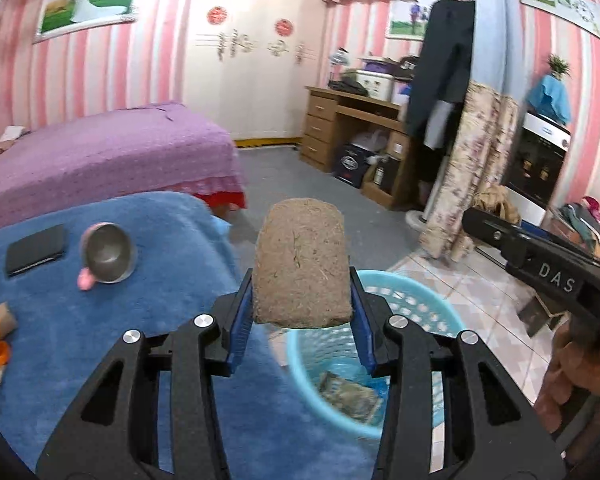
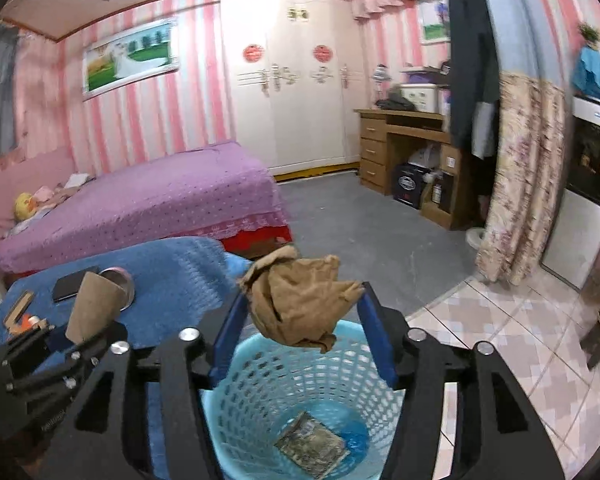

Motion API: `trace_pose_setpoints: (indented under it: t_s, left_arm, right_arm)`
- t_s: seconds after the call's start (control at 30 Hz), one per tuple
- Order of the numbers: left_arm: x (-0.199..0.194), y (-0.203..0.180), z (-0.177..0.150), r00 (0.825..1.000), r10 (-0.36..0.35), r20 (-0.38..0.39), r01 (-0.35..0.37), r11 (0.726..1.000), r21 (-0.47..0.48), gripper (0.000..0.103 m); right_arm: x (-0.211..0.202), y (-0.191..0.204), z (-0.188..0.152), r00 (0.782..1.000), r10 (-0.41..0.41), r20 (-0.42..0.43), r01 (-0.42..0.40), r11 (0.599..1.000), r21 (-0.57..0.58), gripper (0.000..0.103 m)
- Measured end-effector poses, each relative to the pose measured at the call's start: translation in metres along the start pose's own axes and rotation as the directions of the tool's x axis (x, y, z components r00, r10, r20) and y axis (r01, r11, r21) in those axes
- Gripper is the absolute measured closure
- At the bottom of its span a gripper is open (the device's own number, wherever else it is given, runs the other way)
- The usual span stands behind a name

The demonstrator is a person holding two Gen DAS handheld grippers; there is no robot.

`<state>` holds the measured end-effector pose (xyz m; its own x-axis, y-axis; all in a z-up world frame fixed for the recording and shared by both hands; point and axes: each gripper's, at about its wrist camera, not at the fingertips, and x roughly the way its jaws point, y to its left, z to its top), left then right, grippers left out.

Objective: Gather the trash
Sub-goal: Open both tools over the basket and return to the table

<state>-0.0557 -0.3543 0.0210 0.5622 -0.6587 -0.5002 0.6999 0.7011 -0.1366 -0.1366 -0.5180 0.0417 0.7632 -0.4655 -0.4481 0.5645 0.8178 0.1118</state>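
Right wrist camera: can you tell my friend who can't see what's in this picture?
A crumpled brown paper sits between the right gripper's blue fingers, right above a light blue basket with one flat wrapper in its bottom. Behind it are a blue-covered table, a purple bed and pink striped walls.

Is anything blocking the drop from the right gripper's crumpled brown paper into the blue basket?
Nothing visible. The crumpled brown paper hangs directly over the open blue basket, which holds only a flat packet at the bottom.
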Motion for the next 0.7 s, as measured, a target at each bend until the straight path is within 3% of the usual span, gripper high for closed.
trace_pose_setpoints:
  t_s: [0.1, 0.13, 0.2, 0.27, 0.4, 0.5, 0.57, 0.67, 0.7]
  left_arm:
    - [0.013, -0.014, 0.0, 0.997, -0.07, -0.035, 0.07, 0.998, 0.001, 0.05]
    - [0.017, -0.021, 0.0, 0.996, -0.077, -0.043, 0.078, 0.997, 0.008, 0.038]
    - [0.022, -0.029, 0.004, 0.997, -0.066, -0.033, 0.067, 0.998, 0.012, 0.029]
    - [0.018, -0.026, 0.006, 0.998, -0.064, -0.021, 0.064, 0.998, 0.018, 0.029]
    - [-0.001, 0.008, 0.005, 1.0, 0.005, -0.007, -0.005, 1.0, 0.005, 0.028]
    - [-0.023, 0.062, -0.003, 0.99, 0.138, -0.012, -0.138, 0.99, -0.014, 0.028]
    - [-0.045, 0.11, -0.012, 0.965, 0.263, -0.018, -0.263, 0.964, -0.041, 0.027]
    - [-0.081, 0.181, -0.031, 0.882, 0.47, -0.032, -0.471, 0.879, -0.067, 0.018]
    - [-0.094, 0.209, -0.043, 0.845, 0.532, -0.055, -0.535, 0.841, -0.083, 0.018]
  right_arm:
    - [-0.001, -0.015, 0.002, 0.999, -0.031, 0.014, 0.03, 0.998, 0.048, 0.039]
    - [-0.003, -0.018, 0.0, 0.999, -0.036, 0.021, 0.035, 0.998, 0.06, 0.036]
    - [-0.003, -0.024, 0.001, 0.999, -0.035, 0.029, 0.033, 0.996, 0.08, 0.036]
    - [-0.003, -0.025, 0.002, 0.999, -0.031, 0.034, 0.028, 0.996, 0.082, 0.036]
    - [-0.004, -0.009, -0.001, 0.999, 0.003, 0.034, -0.005, 0.998, 0.06, 0.036]
    - [-0.003, 0.009, -0.003, 0.998, 0.051, 0.031, -0.052, 0.998, 0.035, 0.036]
    - [-0.001, 0.028, -0.004, 0.993, 0.115, 0.03, -0.115, 0.993, 0.021, 0.035]
    - [0.002, 0.062, -0.008, 0.982, 0.189, 0.008, -0.189, 0.982, -0.014, 0.034]
    - [0.004, 0.078, -0.01, 0.978, 0.207, -0.003, -0.207, 0.978, -0.04, 0.034]
